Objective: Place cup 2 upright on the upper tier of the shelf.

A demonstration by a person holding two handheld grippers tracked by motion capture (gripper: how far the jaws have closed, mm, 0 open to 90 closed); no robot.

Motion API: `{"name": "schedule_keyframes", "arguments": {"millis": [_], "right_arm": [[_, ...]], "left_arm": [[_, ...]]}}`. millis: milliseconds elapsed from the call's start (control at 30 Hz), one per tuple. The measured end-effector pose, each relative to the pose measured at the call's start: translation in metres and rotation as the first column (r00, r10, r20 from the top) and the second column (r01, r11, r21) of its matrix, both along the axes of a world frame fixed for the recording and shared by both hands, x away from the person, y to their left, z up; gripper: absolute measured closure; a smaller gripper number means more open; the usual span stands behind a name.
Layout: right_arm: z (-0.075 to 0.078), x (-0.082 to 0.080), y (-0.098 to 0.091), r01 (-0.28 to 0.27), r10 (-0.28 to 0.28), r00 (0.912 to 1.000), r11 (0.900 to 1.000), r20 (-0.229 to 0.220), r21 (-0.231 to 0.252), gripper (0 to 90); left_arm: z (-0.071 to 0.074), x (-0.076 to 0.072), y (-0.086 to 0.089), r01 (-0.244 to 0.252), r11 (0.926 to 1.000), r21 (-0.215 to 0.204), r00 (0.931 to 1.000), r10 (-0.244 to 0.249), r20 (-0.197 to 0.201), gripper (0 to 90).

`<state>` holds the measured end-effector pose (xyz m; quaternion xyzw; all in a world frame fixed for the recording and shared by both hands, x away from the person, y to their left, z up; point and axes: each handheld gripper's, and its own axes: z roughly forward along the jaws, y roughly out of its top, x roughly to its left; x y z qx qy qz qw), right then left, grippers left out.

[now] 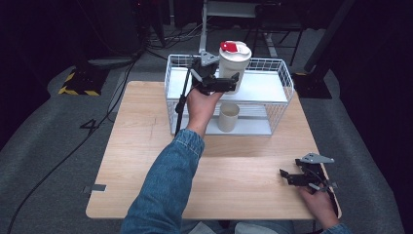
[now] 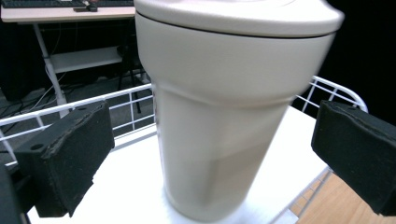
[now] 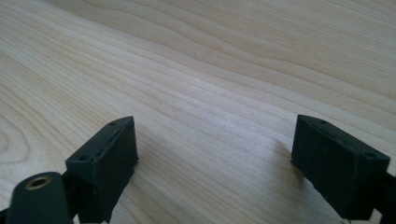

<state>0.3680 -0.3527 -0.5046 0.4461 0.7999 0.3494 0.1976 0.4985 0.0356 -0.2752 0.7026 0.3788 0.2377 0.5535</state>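
A tall cream tumbler with a red flap on its lid stands upright on the top shelf of a white wire rack. My left gripper is held up at the tumbler's lower half, its jaws on either side of it. In the left gripper view the tumbler stands between the two black pads, with a gap on each side, so the left gripper is open. My right gripper rests on the wooden table near its front right corner. The right gripper is open over bare wood.
A shorter cream cup stands on the rack's lower shelf, under my left hand. The rack's wire rim runs behind the tumbler. The rack sits at the table's far edge. A black cable trails from the left gripper down the rack's left side.
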Motion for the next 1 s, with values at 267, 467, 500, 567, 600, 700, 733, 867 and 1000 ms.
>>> {"name": "schedule_keyframes", "arguments": {"millis": [267,467,500,567,600,700,733,867,1000], "right_arm": [[0.0,0.0,0.0,0.0,0.0,1.0,1.0,0.0,0.0,14.7],[0.0,0.0,0.0,-0.001,0.001,1.0,1.0,0.0,0.0,14.7],[0.0,0.0,0.0,0.0,0.0,1.0,1.0,0.0,0.0,14.7],[0.0,0.0,0.0,0.0,0.0,1.0,1.0,0.0,0.0,14.7],[0.0,0.0,0.0,0.0,0.0,1.0,1.0,0.0,0.0,14.7],[0.0,0.0,0.0,0.0,0.0,1.0,1.0,0.0,0.0,14.7],[0.0,0.0,0.0,-0.001,0.001,1.0,1.0,0.0,-0.001,14.7],[0.0,0.0,0.0,0.0,0.0,1.0,1.0,0.0,-0.001,14.7],[0.0,0.0,0.0,-0.001,0.001,1.0,1.0,0.0,-0.001,14.7]], "left_arm": [[0.004,-0.027,0.014,0.021,0.9997,0.01,0.9996,-0.021,0.016,0.1],[0.007,-0.047,0.022,0.046,0.9988,0.016,0.9986,-0.046,0.025,0.1],[0.007,-0.05,0.023,0.052,0.9984,0.022,0.9982,-0.052,0.029,0.0],[0.007,-0.057,0.025,0.061,0.9978,0.028,0.9975,-0.062,0.034,0.1],[0.006,-0.061,0.026,0.064,0.9975,0.028,0.9973,-0.065,0.035,0.1],[0.004,-0.071,0.03,0.07,0.9968,0.037,0.9967,-0.072,0.039,0.1],[0.004,-0.074,0.032,0.068,0.9968,0.042,0.9967,-0.07,0.041,0.1],[0.002,-0.086,0.038,0.073,0.9962,0.047,0.9958,-0.075,0.053,0.7],[-0.001,-0.1,0.046,0.08,0.995,0.061,0.9953,-0.083,0.049,0.7]]}}
